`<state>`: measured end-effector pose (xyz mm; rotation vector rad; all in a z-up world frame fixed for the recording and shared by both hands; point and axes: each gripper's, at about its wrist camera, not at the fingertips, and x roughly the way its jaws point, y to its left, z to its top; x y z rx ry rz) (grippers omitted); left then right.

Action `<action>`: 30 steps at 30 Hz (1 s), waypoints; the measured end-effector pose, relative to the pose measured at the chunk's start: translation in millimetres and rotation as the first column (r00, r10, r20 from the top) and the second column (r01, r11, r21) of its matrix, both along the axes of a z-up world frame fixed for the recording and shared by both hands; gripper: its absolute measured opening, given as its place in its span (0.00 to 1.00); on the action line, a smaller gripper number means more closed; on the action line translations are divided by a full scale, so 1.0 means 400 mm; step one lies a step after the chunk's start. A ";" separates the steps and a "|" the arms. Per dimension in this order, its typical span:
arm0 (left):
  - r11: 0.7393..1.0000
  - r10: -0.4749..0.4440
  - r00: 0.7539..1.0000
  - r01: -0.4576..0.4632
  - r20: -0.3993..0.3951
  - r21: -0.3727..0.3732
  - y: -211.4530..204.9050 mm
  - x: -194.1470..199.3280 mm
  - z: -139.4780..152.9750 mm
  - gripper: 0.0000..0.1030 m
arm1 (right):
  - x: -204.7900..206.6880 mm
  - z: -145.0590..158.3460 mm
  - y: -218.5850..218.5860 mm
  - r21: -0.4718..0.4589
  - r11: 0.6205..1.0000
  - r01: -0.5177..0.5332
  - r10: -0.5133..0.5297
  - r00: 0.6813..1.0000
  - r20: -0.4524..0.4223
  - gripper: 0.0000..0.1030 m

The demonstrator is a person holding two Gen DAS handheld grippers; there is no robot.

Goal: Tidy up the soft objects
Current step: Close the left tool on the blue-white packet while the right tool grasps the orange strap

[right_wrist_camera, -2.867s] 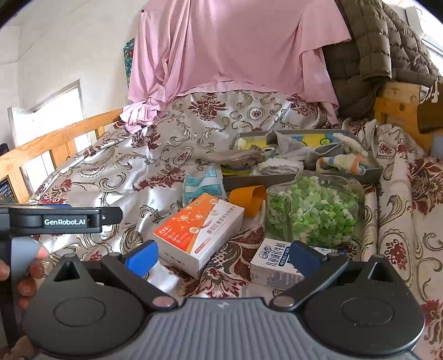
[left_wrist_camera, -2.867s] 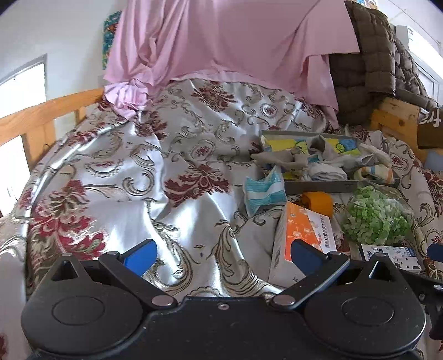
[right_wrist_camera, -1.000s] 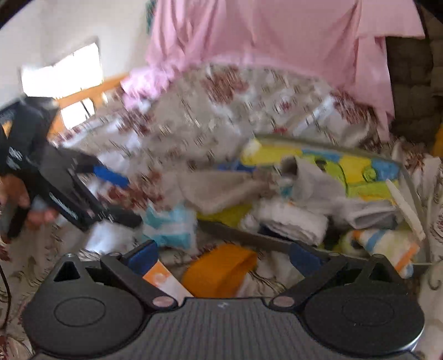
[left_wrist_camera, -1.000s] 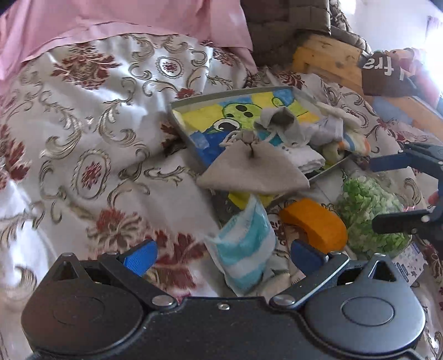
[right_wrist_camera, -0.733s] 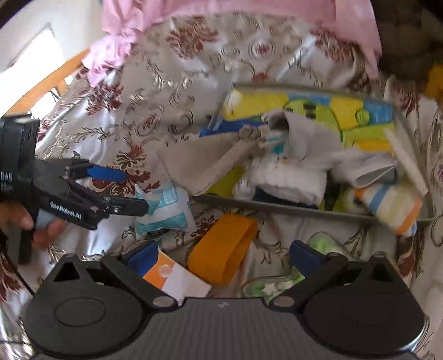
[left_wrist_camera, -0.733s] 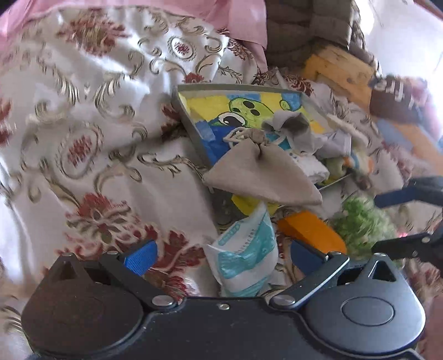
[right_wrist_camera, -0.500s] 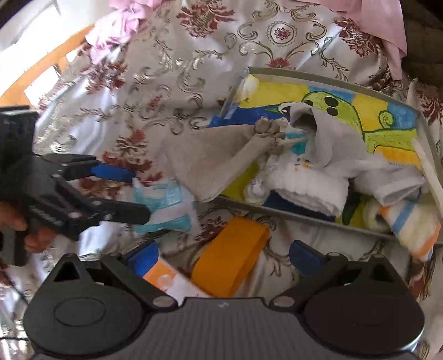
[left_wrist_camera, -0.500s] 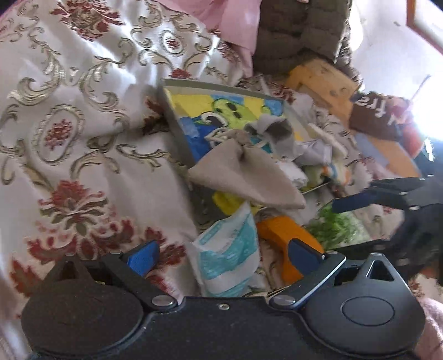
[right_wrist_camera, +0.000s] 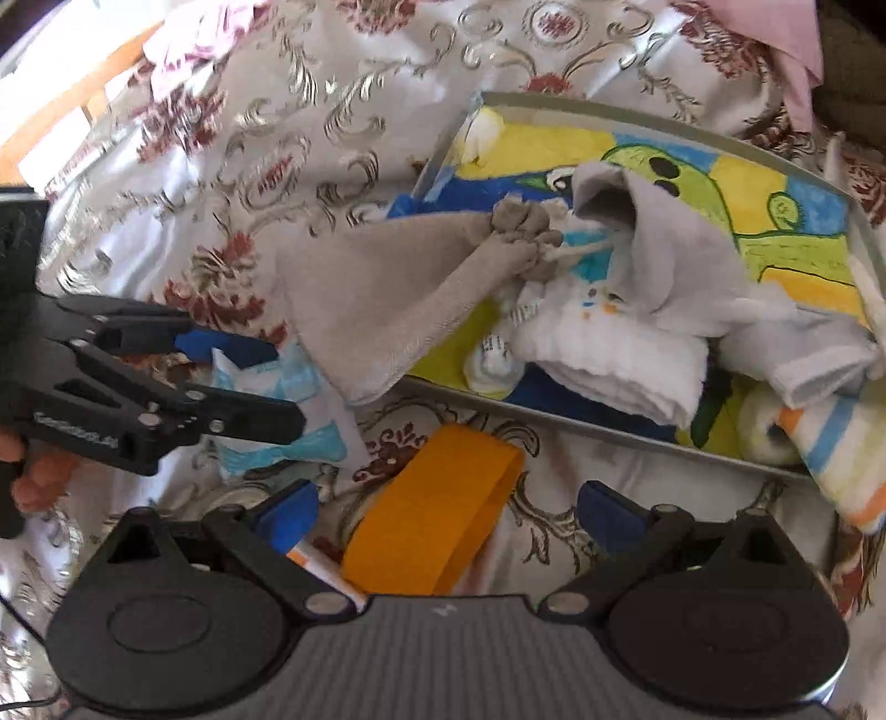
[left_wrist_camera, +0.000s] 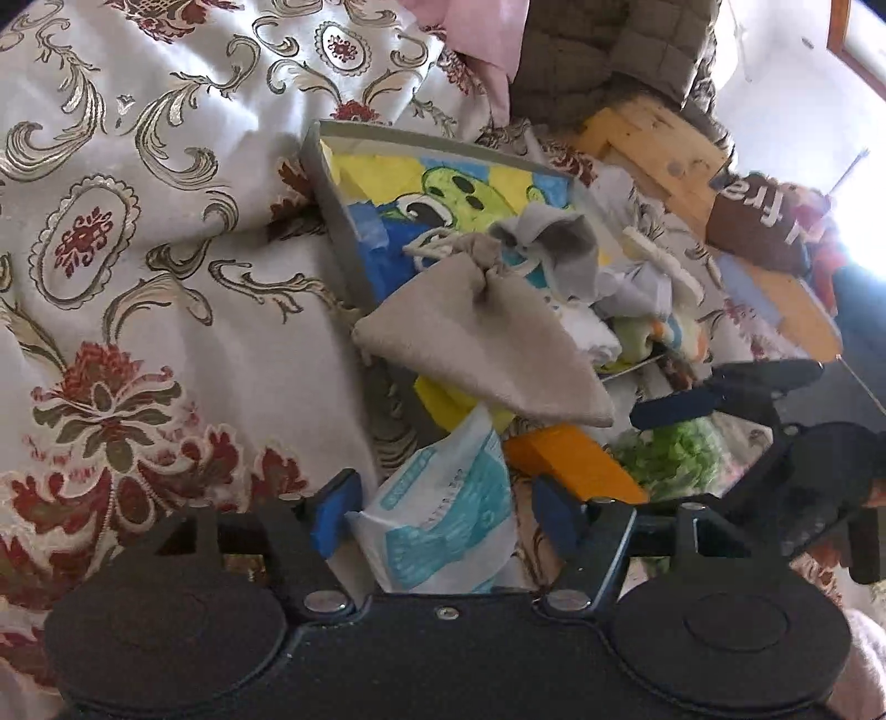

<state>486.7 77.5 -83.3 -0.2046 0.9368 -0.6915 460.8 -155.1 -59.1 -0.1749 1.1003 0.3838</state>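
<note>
A white-and-teal tissue pack [left_wrist_camera: 443, 520] lies on the bedspread between the blue pads of my left gripper [left_wrist_camera: 443, 512]. Its jaws are closing and a thin gap still shows beside the right pad. In the right wrist view the left gripper [right_wrist_camera: 277, 382] straddles the same pack [right_wrist_camera: 288, 382]. My right gripper [right_wrist_camera: 448, 512] hangs open just above an orange band [right_wrist_camera: 437, 515], holding nothing. A beige drawstring pouch [left_wrist_camera: 482, 343] droops over the near rim of the cartoon-printed tray [right_wrist_camera: 609, 426], which holds a white folded towel [right_wrist_camera: 614, 354], a grey sock [right_wrist_camera: 664, 243] and a striped sock [right_wrist_camera: 819, 443].
A bag of green pieces [left_wrist_camera: 675, 454] lies right of the orange band [left_wrist_camera: 570, 459], under the right gripper [left_wrist_camera: 664, 448]. An orange box corner [right_wrist_camera: 315, 559] pokes out by my right gripper's left finger. A wooden bed frame [left_wrist_camera: 653, 144] and a brown quilted jacket [left_wrist_camera: 598, 50] stand behind the tray.
Both grippers came down toward the bed. The left jaws narrowed around the tissue pack. The right gripper moved over the orange band, which now lies between its fingers.
</note>
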 end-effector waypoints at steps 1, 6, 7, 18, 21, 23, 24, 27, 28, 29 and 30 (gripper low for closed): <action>1.000 0.000 1.000 0.000 -0.003 0.006 -0.002 0.001 0.001 0.65 | 0.005 -0.007 0.003 -0.003 1.000 0.002 -0.002 1.000 -0.008 0.95; 0.999 -0.026 1.000 0.026 0.001 0.021 -0.007 0.001 0.002 0.59 | 0.020 -0.035 0.020 -0.045 0.999 0.010 -0.011 1.000 -0.028 0.87; 0.999 -0.036 0.999 0.036 -0.003 0.014 -0.005 0.000 0.002 0.59 | 0.021 -0.038 0.024 -0.052 0.999 0.002 -0.004 1.000 -0.028 0.83; 0.999 -0.051 0.998 0.051 -0.044 -0.008 0.004 -0.011 -0.004 0.65 | 0.011 -0.063 0.039 -0.061 0.998 0.022 -0.025 0.998 -0.059 0.59; 0.998 -0.059 0.998 0.059 -0.023 0.015 -0.005 -0.018 0.004 0.61 | 0.006 -0.065 0.034 -0.051 0.998 0.044 -0.046 0.998 -0.053 0.56; 0.998 -0.056 0.998 0.057 -0.019 0.035 -0.008 -0.019 0.007 0.57 | 0.003 -0.063 0.031 -0.053 0.997 0.055 -0.057 0.997 -0.044 0.52; 0.998 -0.052 0.998 0.053 -0.021 0.037 -0.006 -0.019 0.009 0.56 | 0.002 -0.061 0.031 -0.051 0.997 0.060 -0.063 0.997 -0.041 0.51; 0.999 -0.030 0.999 0.031 -0.019 0.036 0.001 -0.025 0.017 0.53 | -0.008 -0.053 0.028 -0.051 0.996 0.068 -0.070 0.997 -0.031 0.50; 0.999 -0.022 1.000 0.022 -0.017 0.036 0.003 -0.028 0.020 0.52 | -0.012 -0.050 0.027 -0.050 0.996 0.070 -0.072 0.997 -0.024 0.49; 0.999 -0.014 1.000 0.015 -0.016 0.034 0.006 -0.031 0.022 0.50 | -0.017 -0.046 0.025 -0.050 0.996 0.072 -0.073 0.997 -0.017 0.48; 0.999 -0.009 1.000 0.009 -0.015 0.032 0.007 -0.035 0.026 0.50 | -0.020 -0.044 0.027 -0.051 0.996 0.073 -0.074 0.997 -0.011 0.47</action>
